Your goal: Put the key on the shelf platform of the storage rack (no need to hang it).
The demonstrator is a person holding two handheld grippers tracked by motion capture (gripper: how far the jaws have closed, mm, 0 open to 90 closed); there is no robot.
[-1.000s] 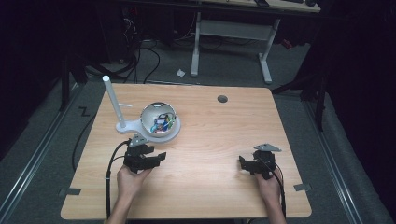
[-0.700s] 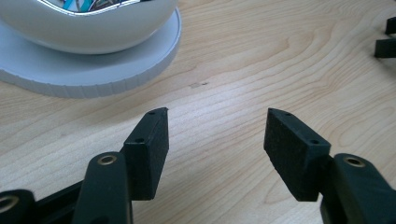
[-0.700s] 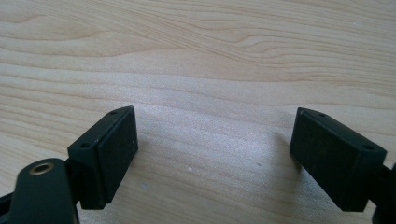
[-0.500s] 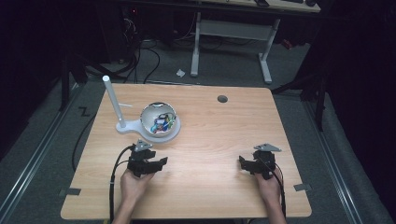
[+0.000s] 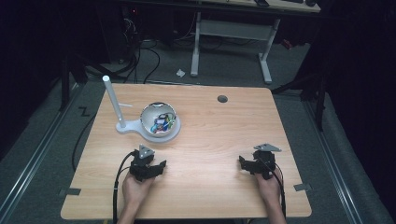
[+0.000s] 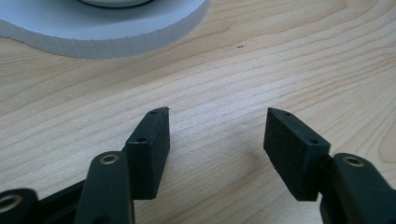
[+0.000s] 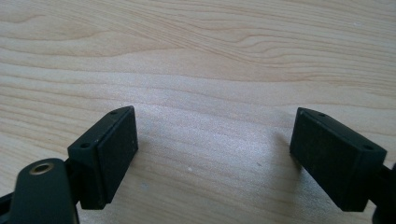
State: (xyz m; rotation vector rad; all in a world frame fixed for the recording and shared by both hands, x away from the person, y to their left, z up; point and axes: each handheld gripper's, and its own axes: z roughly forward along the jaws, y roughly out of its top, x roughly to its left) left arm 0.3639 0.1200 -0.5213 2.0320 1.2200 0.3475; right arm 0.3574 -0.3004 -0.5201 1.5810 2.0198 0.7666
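Observation:
A white bowl (image 5: 159, 120) with several small coloured items inside sits on a white stand (image 5: 127, 127) that has a tall white post (image 5: 113, 100). My left gripper (image 5: 148, 167) rests low on the wooden table (image 5: 219, 135) just in front of the stand, jaws open and empty. In the left gripper view the stand's rim (image 6: 112, 28) lies ahead of my left gripper (image 6: 217, 123). My right gripper (image 5: 250, 165) sits near the table's right front, also open with nothing between its jaws. The right gripper view has bare wood under my right gripper (image 7: 215, 130).
A round cable hole (image 5: 222, 99) is at the table's back right. Dark floor, cables and a white desk frame (image 5: 231, 35) lie beyond the far edge. Tape marks (image 5: 70, 192) sit at the front corners.
My left gripper has drawn back toward the table's front edge, away from the bowl stand. The right gripper has stayed in place.

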